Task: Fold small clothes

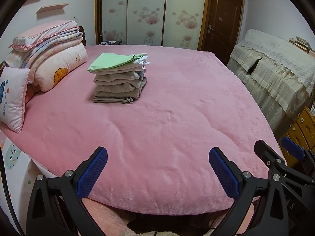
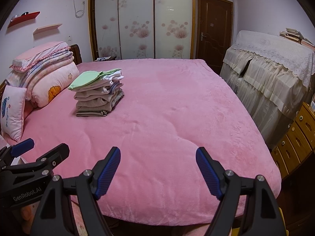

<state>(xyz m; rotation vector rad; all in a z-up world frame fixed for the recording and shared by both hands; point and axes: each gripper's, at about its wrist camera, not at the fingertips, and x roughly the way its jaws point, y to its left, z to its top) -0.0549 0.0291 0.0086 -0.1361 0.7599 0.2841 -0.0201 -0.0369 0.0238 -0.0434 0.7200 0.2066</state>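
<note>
A stack of folded small clothes (image 1: 118, 80) sits on the pink bed (image 1: 167, 129), left of the middle, with a light green piece (image 1: 112, 61) on top. The stack also shows in the right wrist view (image 2: 98, 96). My left gripper (image 1: 158, 153) is open and empty, held above the bed's near edge. My right gripper (image 2: 158, 153) is open and empty, beside the left one. The right gripper shows at the right edge of the left wrist view (image 1: 275, 149). The left gripper shows at the left edge of the right wrist view (image 2: 45, 147).
Folded quilts and pillows (image 1: 49, 59) are piled at the bed's head on the left. A cloth-covered cabinet (image 1: 275, 68) and wooden drawers (image 1: 303, 129) stand to the right. A wardrobe (image 1: 149, 11) and a brown door (image 1: 222, 19) are behind the bed.
</note>
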